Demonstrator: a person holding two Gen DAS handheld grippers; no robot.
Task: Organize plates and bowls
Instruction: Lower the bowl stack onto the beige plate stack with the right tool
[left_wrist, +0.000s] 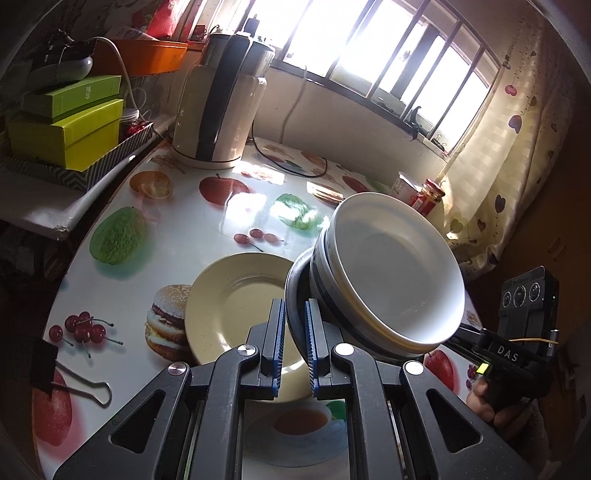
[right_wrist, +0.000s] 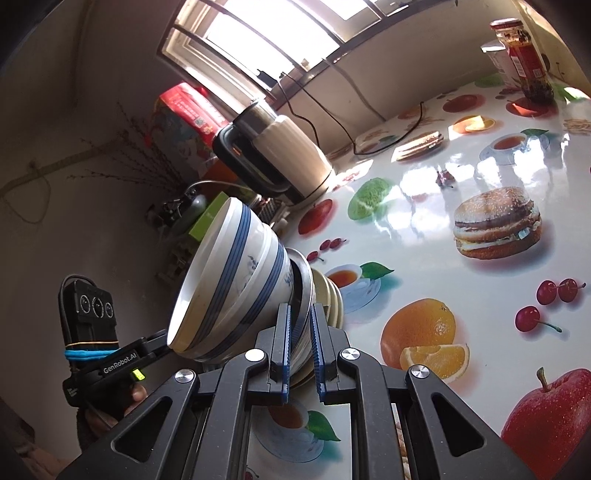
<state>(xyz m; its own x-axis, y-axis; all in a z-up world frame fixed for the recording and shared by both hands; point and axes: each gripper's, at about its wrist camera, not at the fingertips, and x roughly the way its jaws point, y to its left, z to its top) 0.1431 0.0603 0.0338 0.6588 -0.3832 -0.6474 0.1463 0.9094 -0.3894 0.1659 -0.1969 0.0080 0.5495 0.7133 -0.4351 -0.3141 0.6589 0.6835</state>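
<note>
A stack of white bowls with blue bands (left_wrist: 391, 273) rests on a dark-rimmed plate (left_wrist: 295, 295) and is tilted on its side in the air. My left gripper (left_wrist: 295, 332) is shut on that plate's rim. My right gripper (right_wrist: 301, 332) is shut on the same plate's rim (right_wrist: 303, 288) from the other side, with the bowl stack (right_wrist: 236, 280) leaning to its left. A cream plate (left_wrist: 236, 299) lies on the fruit-print table (left_wrist: 207, 236) under the stack; its edge shows in the right wrist view (right_wrist: 332, 295).
A cream electric kettle (left_wrist: 221, 103) with a black cord stands at the back of the table. Green boxes (left_wrist: 70, 122) are stacked at the left. A red-lidded jar (left_wrist: 428, 195) and a carton stand at the far right by the curtain. A binder clip (left_wrist: 74, 380) lies near the front left.
</note>
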